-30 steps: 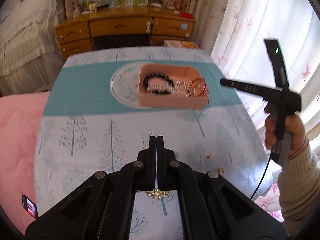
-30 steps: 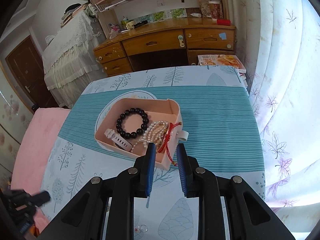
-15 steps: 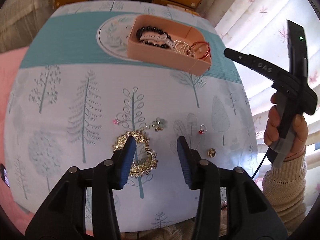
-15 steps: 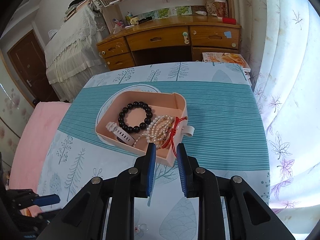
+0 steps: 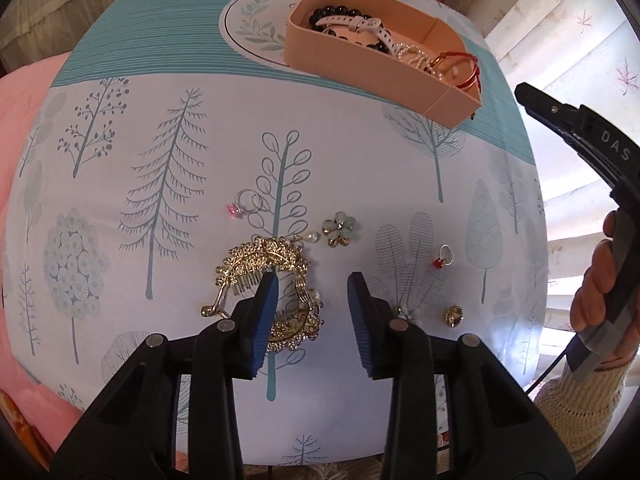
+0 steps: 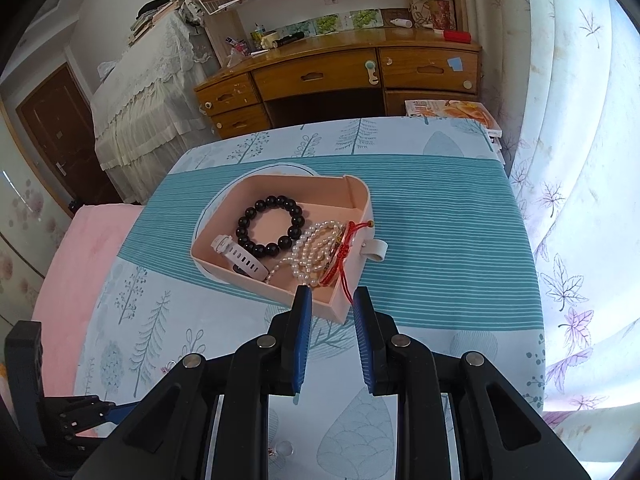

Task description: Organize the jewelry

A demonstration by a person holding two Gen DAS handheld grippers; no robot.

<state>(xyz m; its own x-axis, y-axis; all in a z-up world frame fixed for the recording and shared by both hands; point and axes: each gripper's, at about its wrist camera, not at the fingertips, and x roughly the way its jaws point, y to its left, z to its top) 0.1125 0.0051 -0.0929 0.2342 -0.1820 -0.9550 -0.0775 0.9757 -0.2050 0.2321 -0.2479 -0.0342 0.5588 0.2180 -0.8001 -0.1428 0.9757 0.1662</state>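
A gold hair comb (image 5: 260,260) lies on the tree-print cloth, partly under the left fingertip of my left gripper (image 5: 312,280). Its jaws are closing; part of the comb lies between them and the pads touch nothing. Around it lie a flower brooch (image 5: 340,229), a pink-stone ring (image 5: 244,204), a red-stone ring (image 5: 442,258) and a small gold stud (image 5: 454,315). The pink tray (image 6: 280,184) holds a black bead bracelet (image 6: 270,222), a white watch (image 6: 240,256), pearls (image 6: 316,248) and a red cord bracelet (image 6: 344,252). My right gripper (image 6: 329,294) hovers open by the tray's near corner, with nothing in it.
A hand (image 5: 600,292) holds the right gripper at the table's right edge. A wooden desk (image 6: 340,76) stands beyond the table, a pink bed (image 6: 84,248) at the left, curtains (image 6: 580,160) at the right. The table's front edge is close below the left gripper.
My left gripper has dropped towards the table and tilted down, and its jaws went from shut to apart over the gold comb. The right gripper has hardly moved.
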